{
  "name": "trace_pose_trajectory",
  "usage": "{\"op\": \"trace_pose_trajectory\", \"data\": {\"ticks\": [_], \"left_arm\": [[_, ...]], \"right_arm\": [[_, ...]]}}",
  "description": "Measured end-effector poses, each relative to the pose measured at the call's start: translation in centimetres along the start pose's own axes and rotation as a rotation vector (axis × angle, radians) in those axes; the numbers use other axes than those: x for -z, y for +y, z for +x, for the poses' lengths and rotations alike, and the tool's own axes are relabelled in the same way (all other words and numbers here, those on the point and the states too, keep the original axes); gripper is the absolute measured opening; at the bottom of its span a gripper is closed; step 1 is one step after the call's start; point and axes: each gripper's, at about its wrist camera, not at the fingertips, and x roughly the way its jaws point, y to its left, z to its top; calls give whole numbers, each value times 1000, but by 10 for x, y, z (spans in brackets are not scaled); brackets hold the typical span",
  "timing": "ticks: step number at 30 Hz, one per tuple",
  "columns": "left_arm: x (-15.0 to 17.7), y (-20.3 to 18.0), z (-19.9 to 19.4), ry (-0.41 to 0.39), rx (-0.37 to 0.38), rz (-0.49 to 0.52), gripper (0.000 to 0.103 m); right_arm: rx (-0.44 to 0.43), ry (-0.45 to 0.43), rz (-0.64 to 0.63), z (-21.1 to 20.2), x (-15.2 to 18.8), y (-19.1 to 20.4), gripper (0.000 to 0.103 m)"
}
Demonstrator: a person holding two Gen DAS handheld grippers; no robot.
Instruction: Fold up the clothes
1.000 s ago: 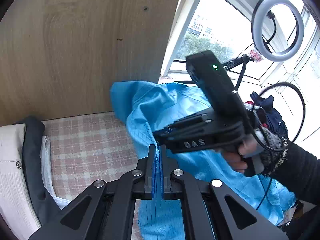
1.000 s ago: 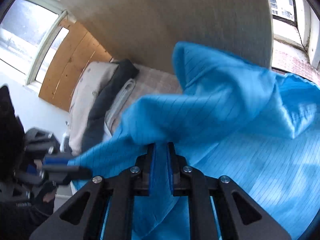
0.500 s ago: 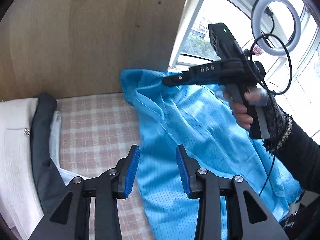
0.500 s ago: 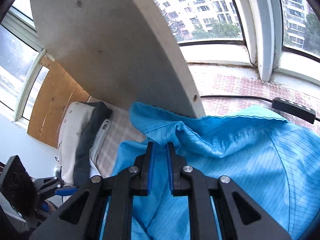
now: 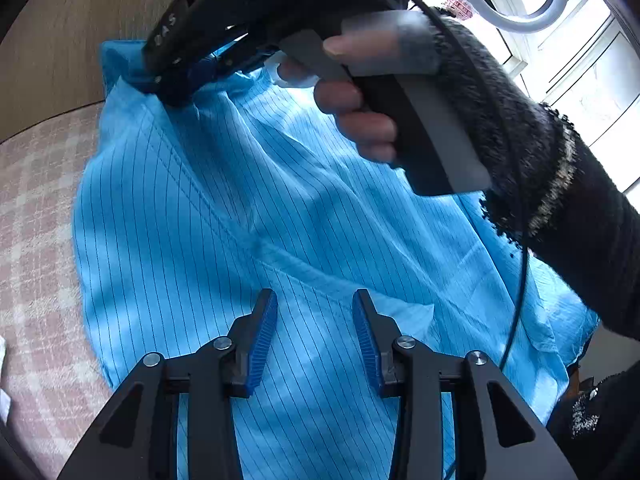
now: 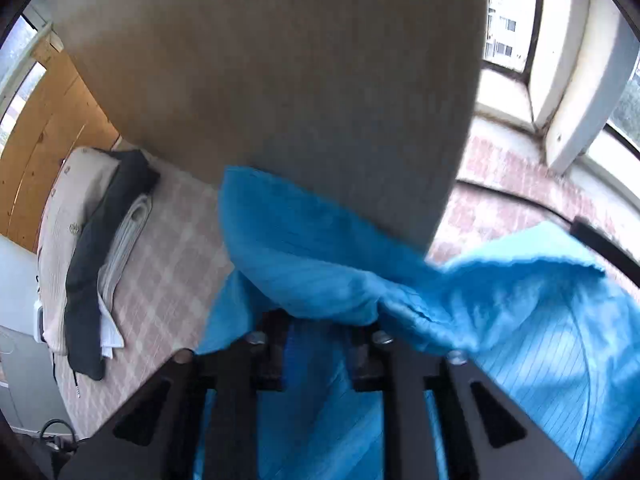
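So we're mid-fold: right gripper [image 5: 180, 80] clamps the blue striped garment [image 5: 224, 208], pulling it across. Left gripper [image 5: 314, 336] hovers with jaws apart, empty; next it needs a fresh edge.

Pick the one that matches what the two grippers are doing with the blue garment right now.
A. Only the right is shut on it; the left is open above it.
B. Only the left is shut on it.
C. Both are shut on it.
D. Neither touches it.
A: the right gripper pinches a bunched edge of the blue garment, while the left gripper has its fingers spread apart with the cloth lying flat beyond them.
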Motion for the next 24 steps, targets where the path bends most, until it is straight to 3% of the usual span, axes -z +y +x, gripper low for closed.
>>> {"op": "trace_pose_trajectory", "data": {"ticks": [3, 5, 7, 9, 11, 13, 16, 17, 20, 24], "left_arm": [[15, 3, -29, -36, 6, -40, 36], [26, 5, -49, -64, 6, -65, 36], [34, 2, -59, -64, -3, -63, 36], [42, -4, -59, -55, 18, -60, 36], [44, -14, -46, -35, 73, -71, 36], [48, -24, -34, -9, 125, -77, 36], [63, -48, -8, 38, 128, -35, 36], [67, -57, -6, 40, 116, -12, 38], [72, -74, -23, 48, 147, 13, 37], [81, -79, -69, -38, 96, 4, 37]], "right_arm": [[-31, -84, -11, -32, 10, 0, 14], [-117, -100, -36, -51, 20, 11, 15], [-269, -41, -83, -57, 31, 31, 15], [-364, 39, -155, -52, 43, 56, 16], [-299, 113, -231, -30, 52, 72, 16], [-141, 129, -254, -5, 51, 69, 16], [-33, 91, -109, -9, 38, 36, 8], [-20, 59, -71, -30, 38, 28, 10], [-98, -56, 6, -110, 51, 9, 13], [-103, -194, 110, -231, 109, -23, 26]]}}
